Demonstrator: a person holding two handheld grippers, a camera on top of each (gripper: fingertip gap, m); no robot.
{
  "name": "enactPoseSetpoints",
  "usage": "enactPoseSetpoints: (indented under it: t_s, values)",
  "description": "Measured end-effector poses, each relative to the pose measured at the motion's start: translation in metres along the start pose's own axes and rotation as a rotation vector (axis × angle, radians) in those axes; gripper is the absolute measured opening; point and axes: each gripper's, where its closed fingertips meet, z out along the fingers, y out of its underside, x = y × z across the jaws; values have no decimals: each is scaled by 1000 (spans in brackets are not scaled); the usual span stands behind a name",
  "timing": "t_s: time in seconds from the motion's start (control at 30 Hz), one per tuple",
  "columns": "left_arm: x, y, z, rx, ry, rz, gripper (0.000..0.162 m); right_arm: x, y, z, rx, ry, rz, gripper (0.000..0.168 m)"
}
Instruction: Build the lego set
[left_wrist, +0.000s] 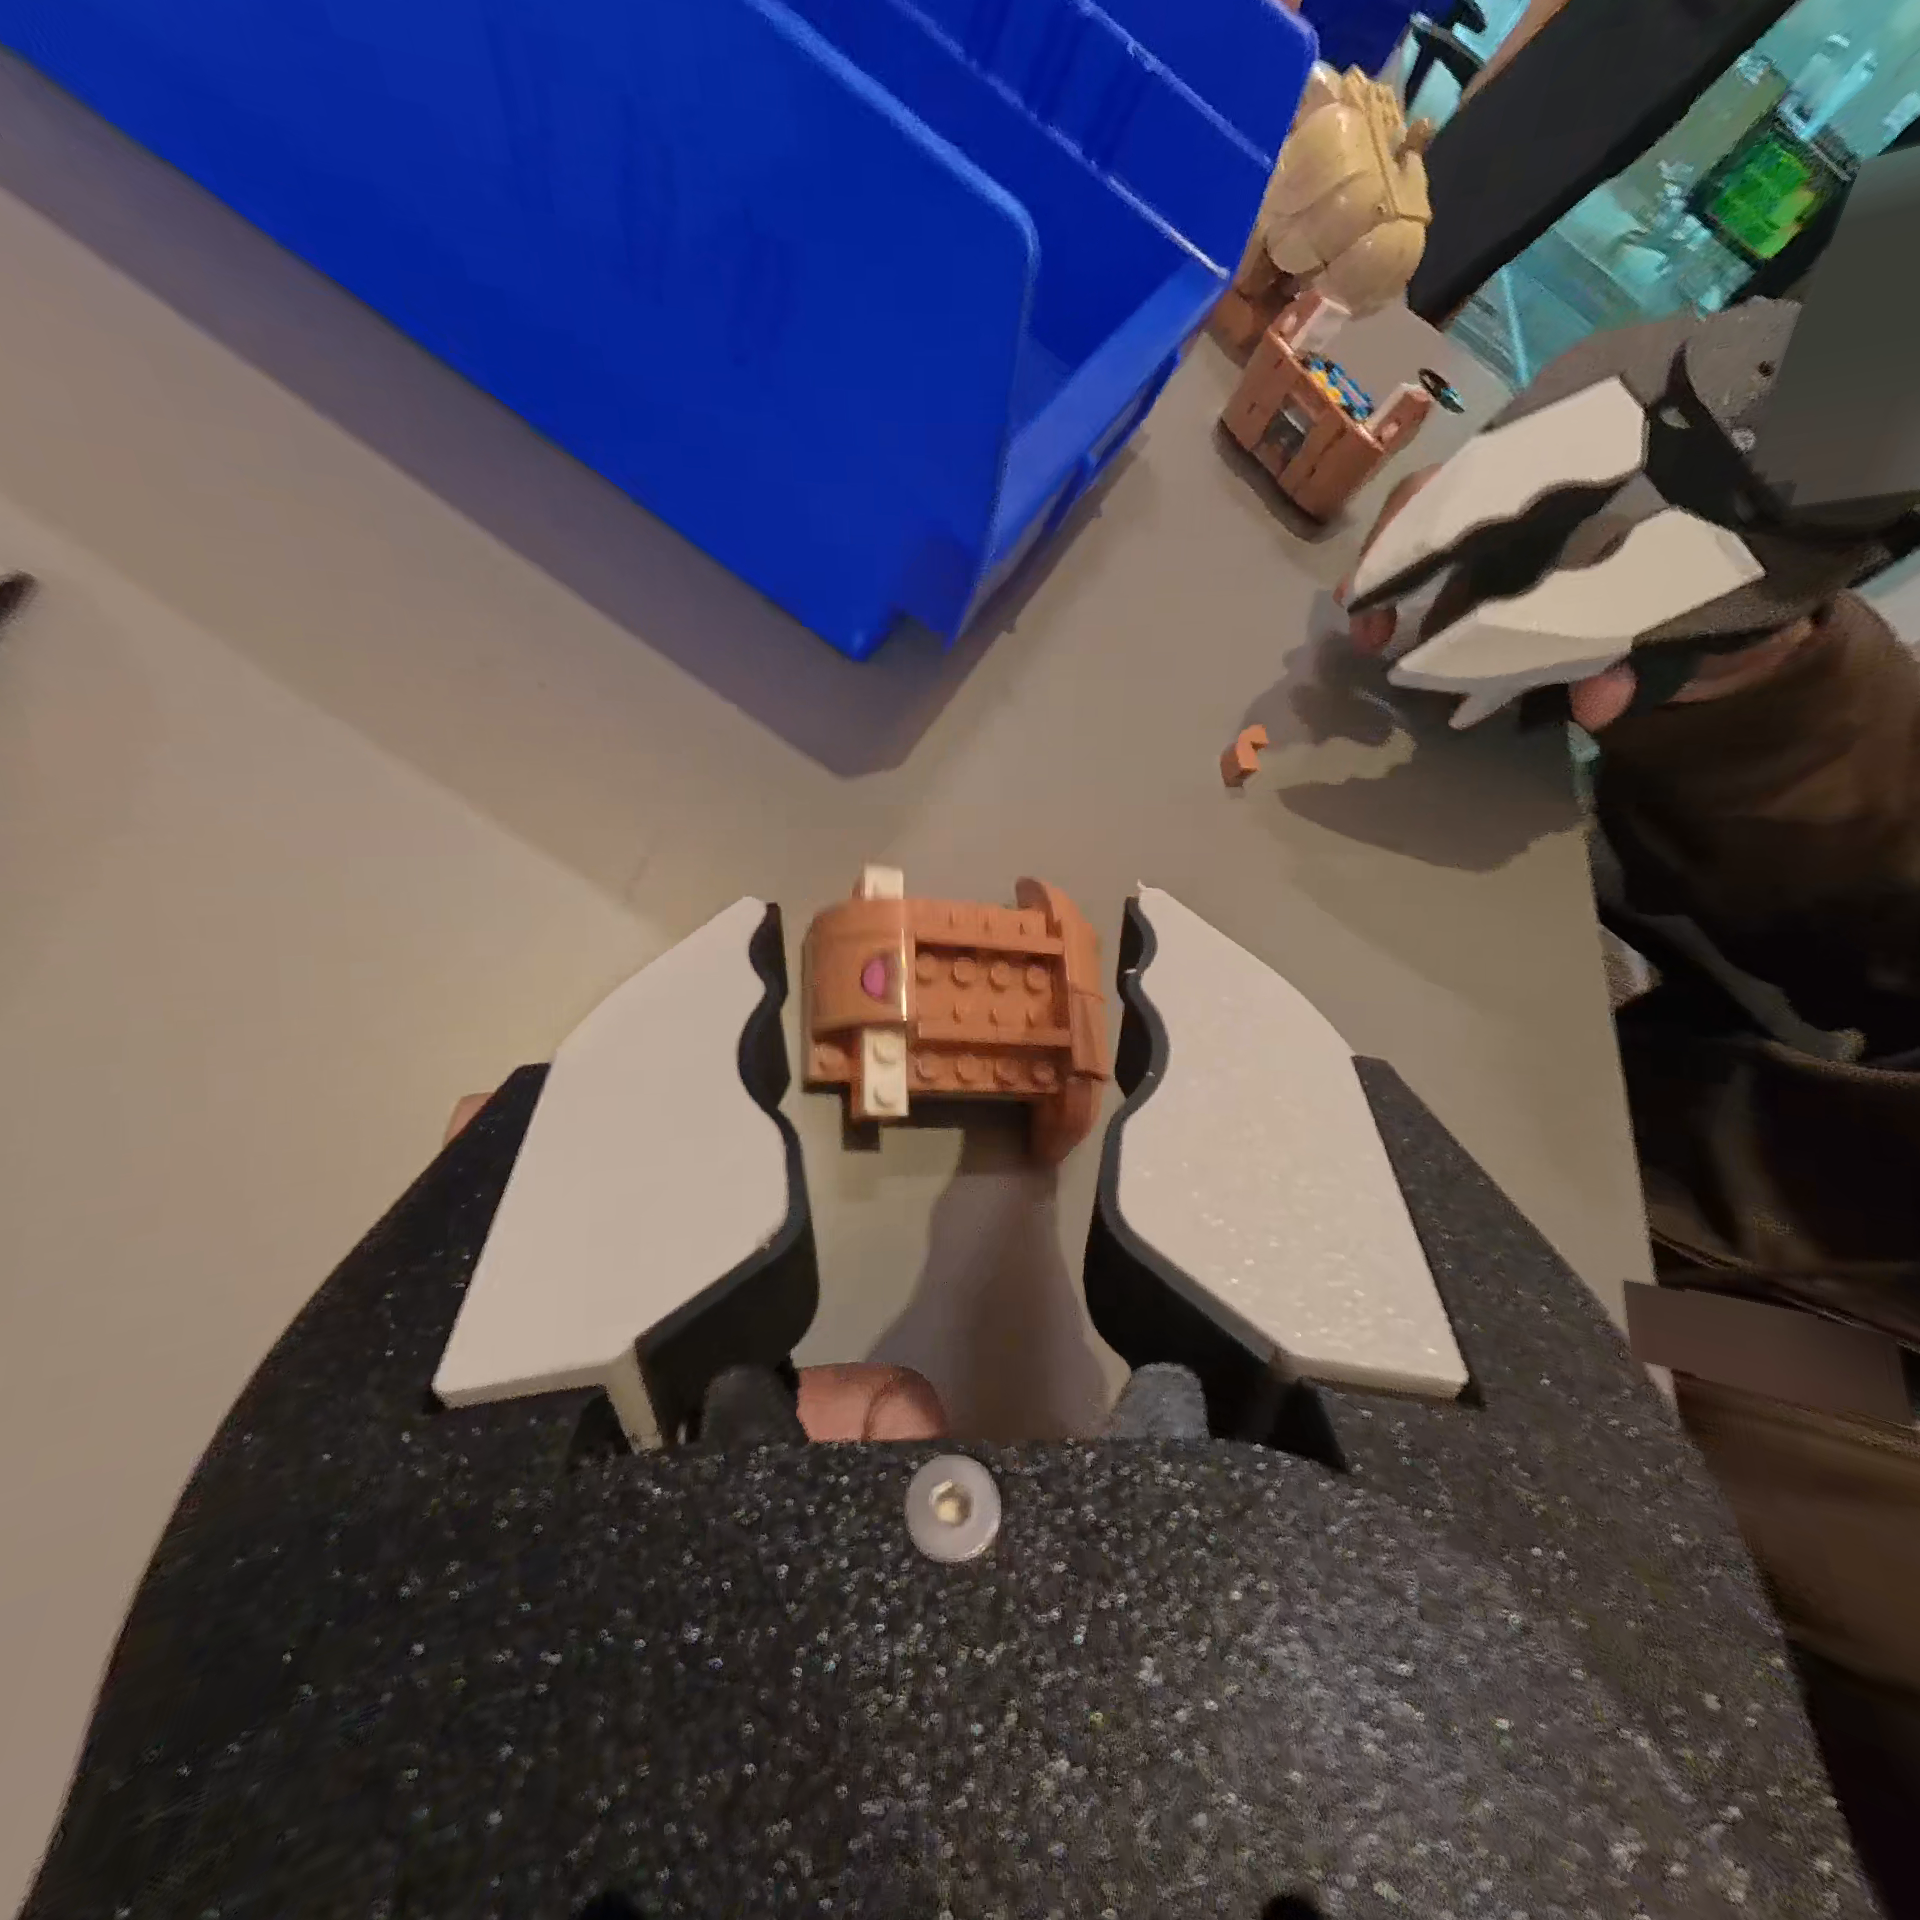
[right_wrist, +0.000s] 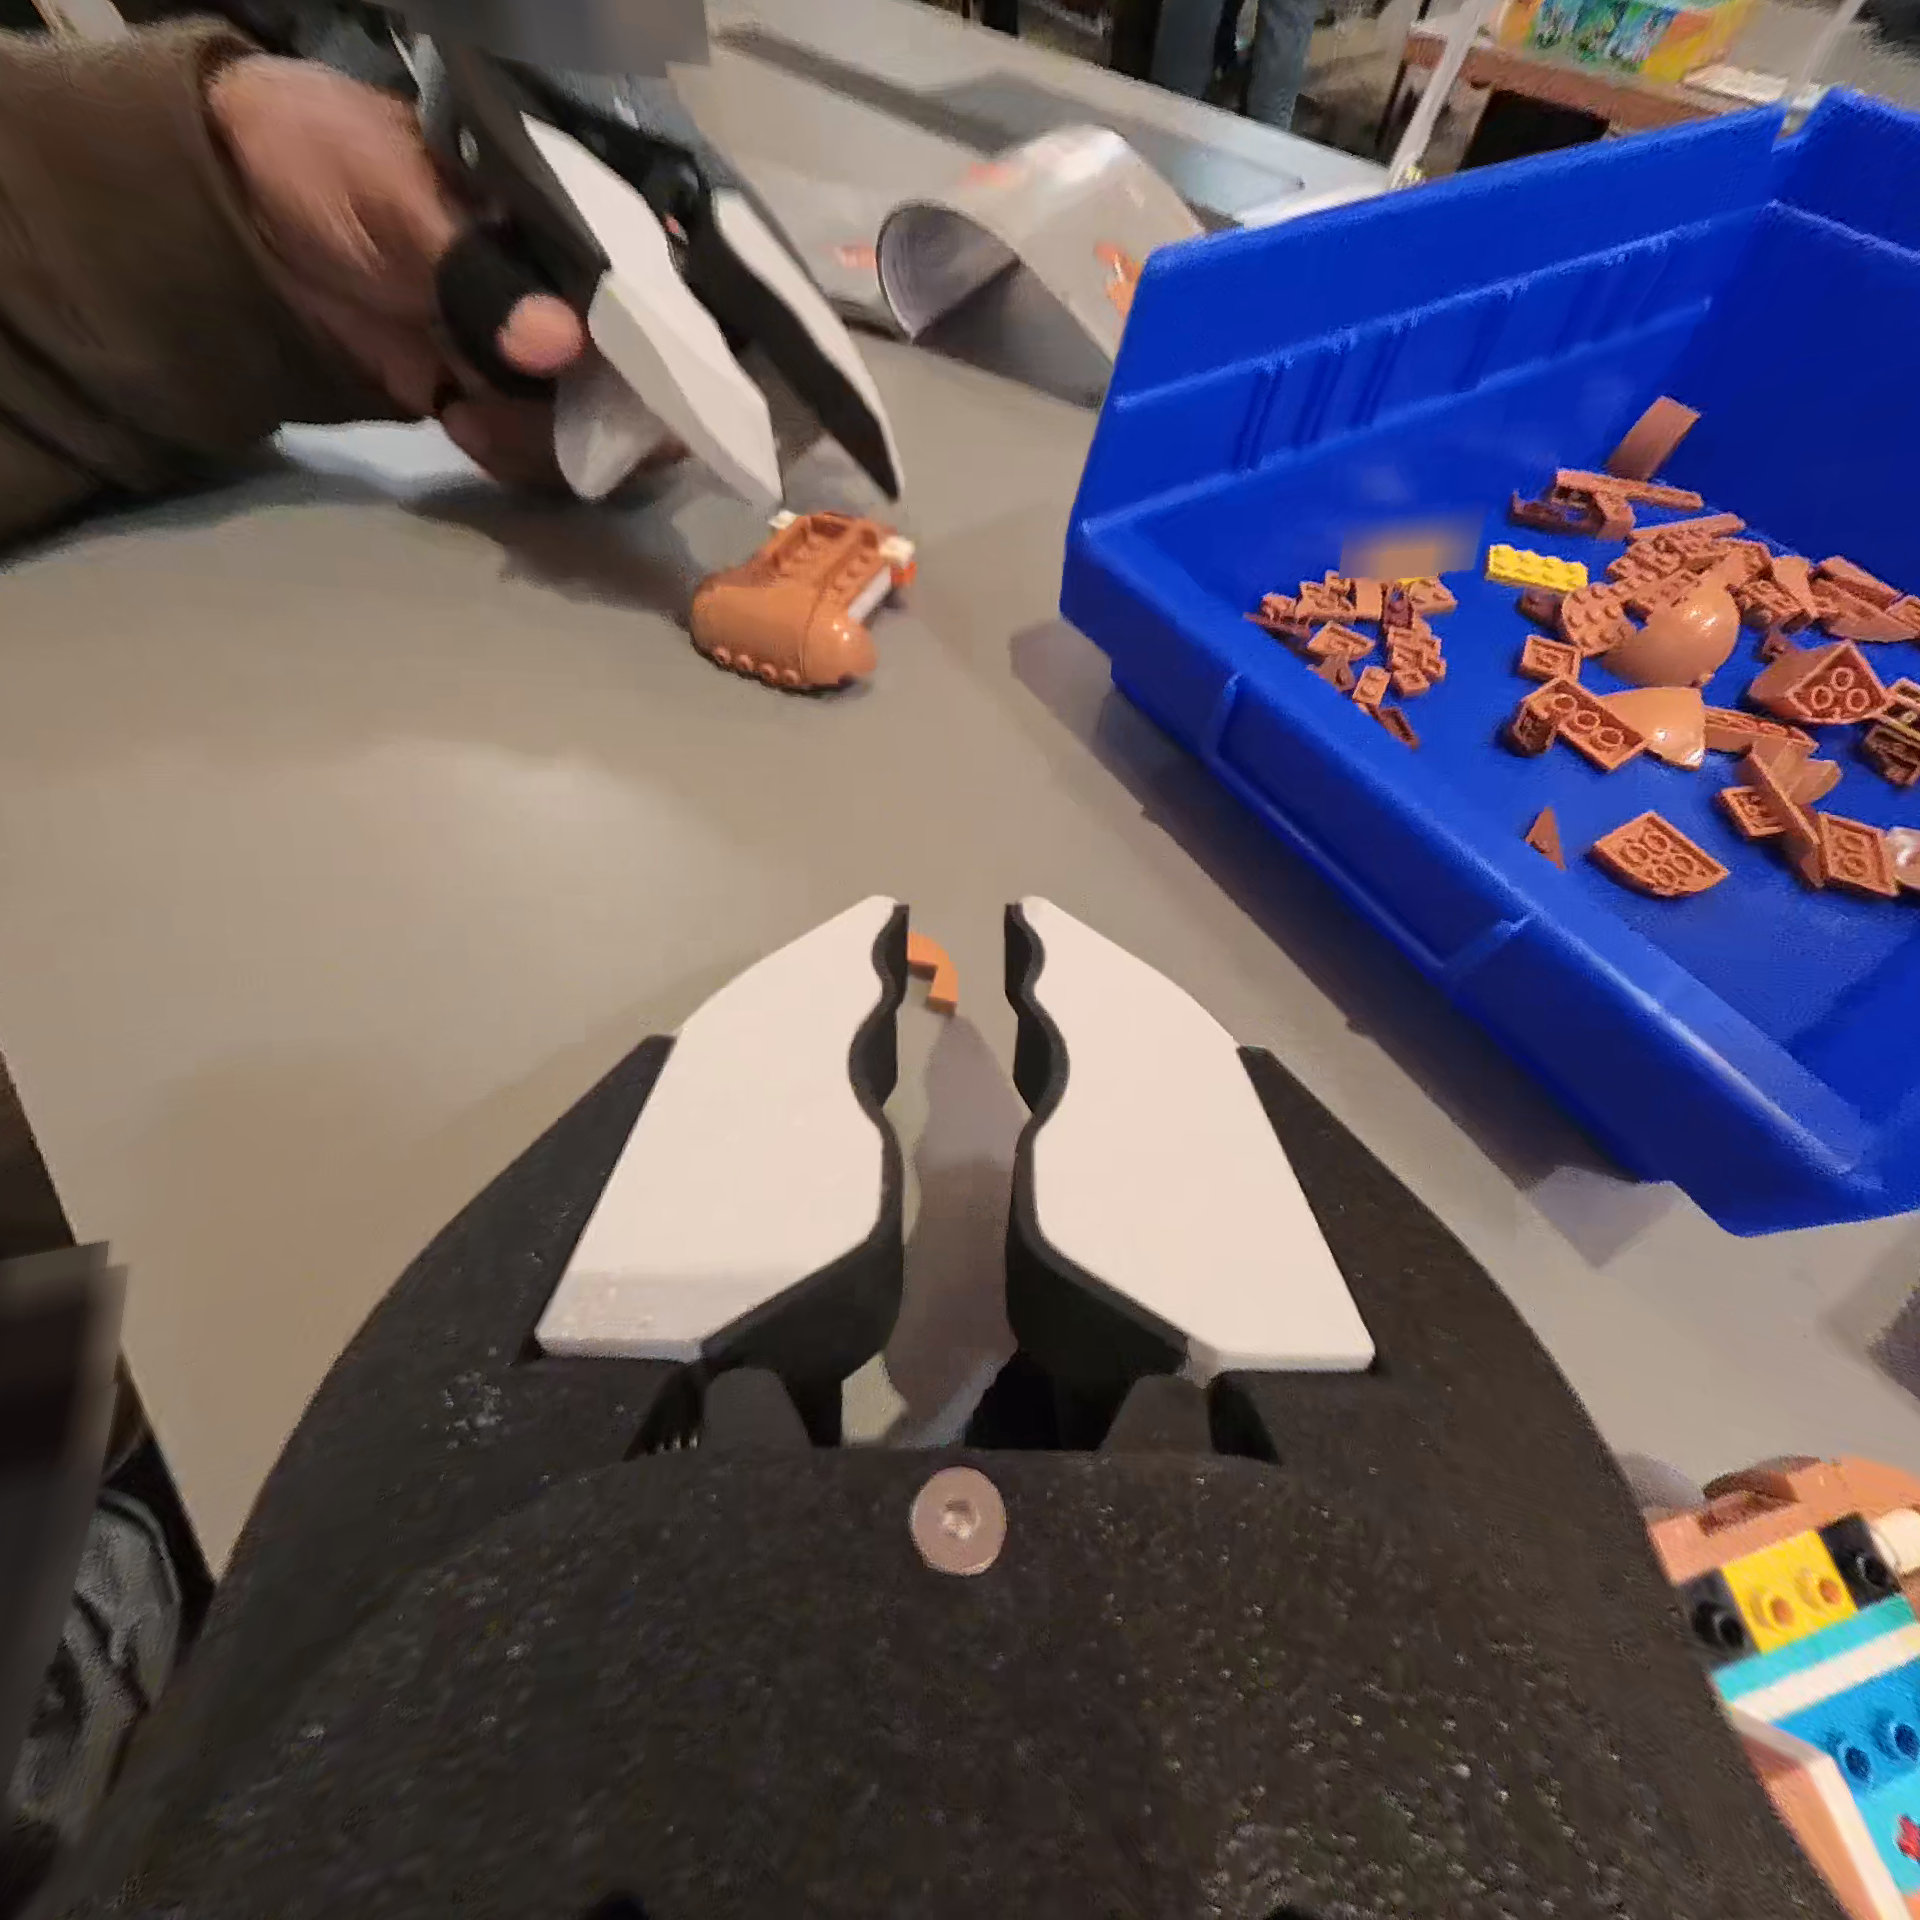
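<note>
A brown lego assembly with a white strip and a pink spot (left_wrist: 945, 1018) lies on the grey table between the fingers of my left gripper (left_wrist: 951, 914), which is open and apart from it on both sides. In the right wrist view the same assembly (right_wrist: 800, 613) sits just under the left gripper (right_wrist: 831, 488). A small brown curved piece (right_wrist: 935, 971) lies on the table between the tips of my right gripper (right_wrist: 954, 914), whose jaws stand narrowly open. In the left wrist view this piece (left_wrist: 1244, 750) lies just beyond the right gripper (left_wrist: 1382, 634).
A blue bin (right_wrist: 1247, 727) with several loose brown pieces (right_wrist: 1621, 665) stands right of my right gripper. Blue bins (left_wrist: 727, 260) fill the far left. A tan build (left_wrist: 1340, 197) and a brown build (left_wrist: 1309, 426) stand behind. A curled booklet (right_wrist: 1018, 239) lies beyond. From my right tips it is roughly 20 cm to the tan build (left_wrist: 1340, 197); from my left, 35 cm.
</note>
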Motion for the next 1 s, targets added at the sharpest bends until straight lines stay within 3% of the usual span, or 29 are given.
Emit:
enactPoseSetpoints:
  t_s: [0.2,0.37,0.63,0.73,1.0]
  values:
    - [-28,-32,-29,229,-180,111,67,-3,18,14,-155,11,-53,26]
    - [-49,-30,-50,280,-326,225,67,-2,18,14,-158,-5,-29,29]
    - [-47,-25,-46,244,-307,225,66,-6,21,17,-190,-46,-42,34]
    - [-48,-24,-46,235,-316,223,65,-11,23,18,-205,-100,-35,28]
    - [-49,-20,-43,208,-311,156,64,-9,15,13,-145,-187,88,31]
